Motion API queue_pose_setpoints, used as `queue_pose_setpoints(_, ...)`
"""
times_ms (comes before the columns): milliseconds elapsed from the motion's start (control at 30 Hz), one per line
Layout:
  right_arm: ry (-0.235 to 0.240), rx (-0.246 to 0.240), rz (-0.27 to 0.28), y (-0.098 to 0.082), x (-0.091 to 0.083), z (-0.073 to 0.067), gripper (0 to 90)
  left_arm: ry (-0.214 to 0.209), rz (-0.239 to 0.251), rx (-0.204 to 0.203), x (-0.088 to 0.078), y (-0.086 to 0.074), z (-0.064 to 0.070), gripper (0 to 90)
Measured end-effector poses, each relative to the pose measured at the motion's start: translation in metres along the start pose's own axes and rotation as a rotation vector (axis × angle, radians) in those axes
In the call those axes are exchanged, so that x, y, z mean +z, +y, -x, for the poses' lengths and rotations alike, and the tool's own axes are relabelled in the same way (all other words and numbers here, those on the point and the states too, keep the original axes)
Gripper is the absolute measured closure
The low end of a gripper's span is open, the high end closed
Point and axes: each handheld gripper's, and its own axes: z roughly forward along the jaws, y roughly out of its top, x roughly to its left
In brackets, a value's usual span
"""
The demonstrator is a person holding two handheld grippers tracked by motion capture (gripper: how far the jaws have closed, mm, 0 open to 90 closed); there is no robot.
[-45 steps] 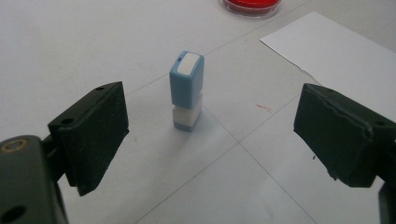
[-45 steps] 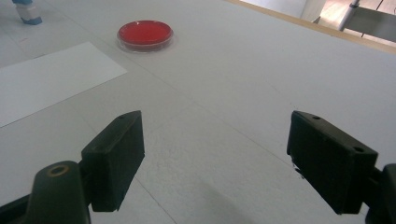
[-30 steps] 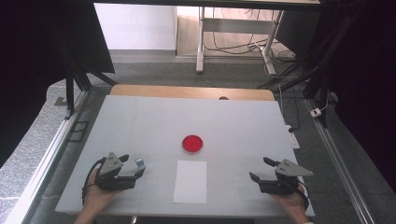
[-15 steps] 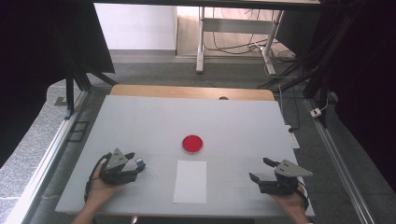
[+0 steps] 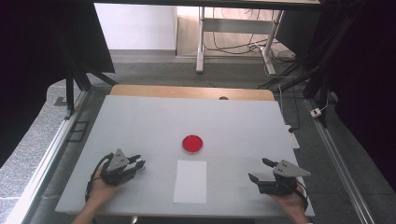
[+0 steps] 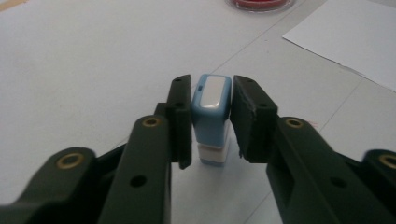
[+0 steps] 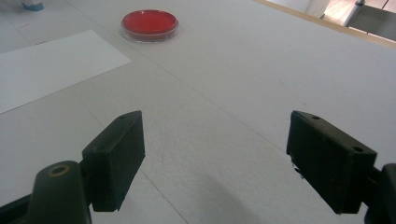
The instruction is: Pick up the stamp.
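Left hand-held gripper [image 6: 211, 116], low over the near left part of the white bench [image 5: 154, 121], has just been closing its jaws around a small blue-and-white stamp [image 6: 212, 116], and the pads now stand tight at both its flanks. That stamp stands upright on the bench, long axis vertical, white base down and blue cap up, with the hand [image 5: 100, 184] lying level behind and the jaws pointing toward the white paper sheet [image 5: 190, 181] and the red ink pad [image 5: 192, 144]. Right hand-held gripper [image 7: 215, 158] hovers level near the bench's near right edge, jaws spread wide on nothing.
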Motion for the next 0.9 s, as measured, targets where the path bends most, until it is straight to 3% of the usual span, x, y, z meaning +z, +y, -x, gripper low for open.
queue_pose_setpoints(133,0.0,-0.002,-0.001,0.0,0.0002,-0.0001,18.8,-0.005,0.004,0.015,-0.0002,0.0011,0.001,74.3)
queue_pose_setpoints(400,0.003,-0.008,-0.002,0.0004,0.0014,-0.0013,18.9,-0.005,0.005,0.022,-0.0003,0.0038,0.0041,75.1)
queue_pose_setpoints(900,-0.033,-0.023,-0.004,0.0005,0.0037,-0.0023,19.7,-0.013,0.04,-0.024,-0.0058,0.0069,0.0022,75.1)
